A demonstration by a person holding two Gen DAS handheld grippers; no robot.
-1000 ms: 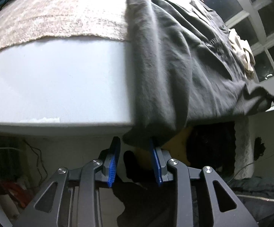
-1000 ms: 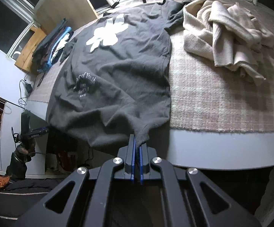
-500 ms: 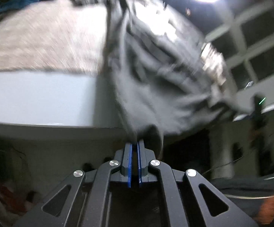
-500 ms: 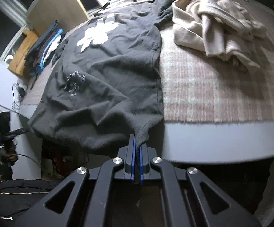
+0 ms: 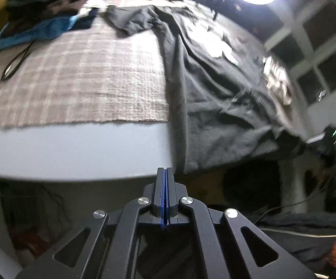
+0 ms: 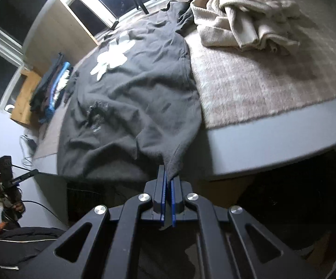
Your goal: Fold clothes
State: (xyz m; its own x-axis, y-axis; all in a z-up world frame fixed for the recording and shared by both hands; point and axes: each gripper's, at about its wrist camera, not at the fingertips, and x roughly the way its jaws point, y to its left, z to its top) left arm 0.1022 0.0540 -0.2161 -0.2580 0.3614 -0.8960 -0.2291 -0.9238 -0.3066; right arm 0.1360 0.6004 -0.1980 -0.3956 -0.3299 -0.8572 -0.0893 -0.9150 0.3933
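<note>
Right wrist view: the bed [image 6: 272,144] is being used as the folding surface. The dark T-shirt [image 6: 133,93] is being spread flat on it, hem overhanging the near edge. One hem corner is being pinched between the closed fingers of the right gripper [image 6: 167,174]. In the left wrist view, the fingers of the left gripper [image 5: 165,169] have just been closing and are pressed together beside the other corner; cloth between them cannot be confirmed. That grip should be checked first. Both corners should then be lifted level, hem taut, and carried toward the collar.
</note>
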